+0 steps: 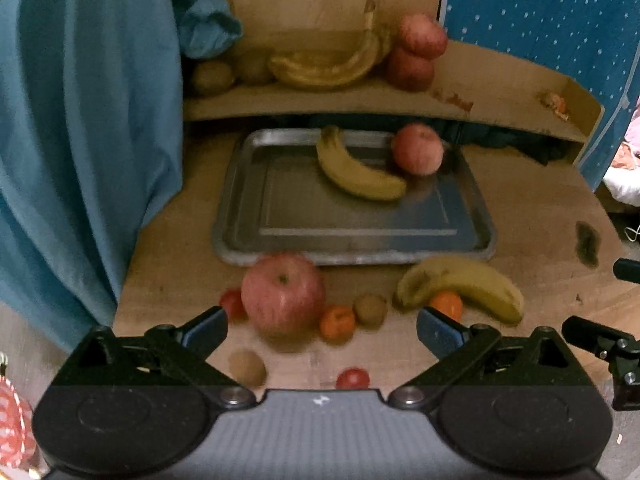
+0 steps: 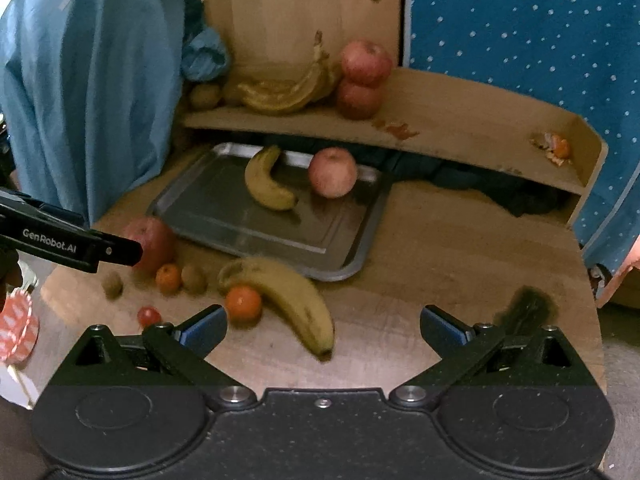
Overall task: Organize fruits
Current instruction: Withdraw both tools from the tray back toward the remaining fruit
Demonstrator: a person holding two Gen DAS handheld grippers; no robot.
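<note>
- Fruit is what we're sorting, and most of it lies loose on the wooden table (image 2: 420, 248), nearest to us.
- Our left gripper (image 1: 322, 330) hangs over that cluster with its jaws wide apart and nothing in them; the right gripper (image 2: 323, 330) is just as open and empty.
- Closest in, we count two small red fruits, one (image 1: 353, 378) right at the gripper's base, and a kiwi (image 1: 248, 367) beside it.
- A little further: one big apple (image 1: 283, 294), two oranges (image 1: 337, 322), a second kiwi (image 1: 371, 309) and one banana (image 1: 460, 284) curling over an orange.
- Beyond them, the metal tray (image 1: 240, 200) holds just one banana (image 1: 356, 172) and one apple (image 1: 417, 149), side by side at its far end.
- So we'd call this early going: two pieces in, eight on the table by our count.
- Farthest back, the cardboard shelf (image 1: 500, 88) carries a banana bunch (image 1: 328, 64), two stacked apples (image 1: 420, 50) and two kiwis (image 1: 212, 76).
</note>
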